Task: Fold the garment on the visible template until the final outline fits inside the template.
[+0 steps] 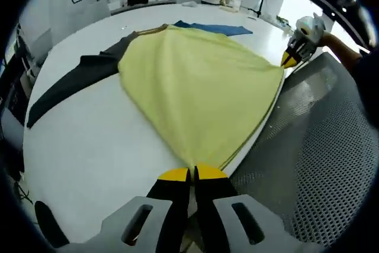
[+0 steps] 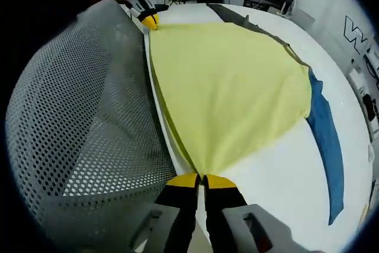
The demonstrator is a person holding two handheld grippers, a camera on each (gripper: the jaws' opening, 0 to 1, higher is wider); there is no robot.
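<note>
The left hand-held gripper (image 1: 192,174) is pinching one corner of the yellow garment (image 1: 195,87) on the white worktop (image 1: 89,140); the right hand-held gripper (image 2: 201,180) is clamping the other, likely stretching the edge taut for a fold over the blue template (image 2: 328,140).

Bright even overhead light, soft shadows, strong fisheye warp, edges slightly blurry.

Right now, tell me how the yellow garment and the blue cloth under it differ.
The yellow garment lies on top, spread wide; the blue cloth lies beneath it, showing as a narrow strip along one edge. The left gripper and right gripper each pinch a corner of the yellow garment at the table edge; nothing holds the blue cloth. Both rest flat on the white table.
</note>
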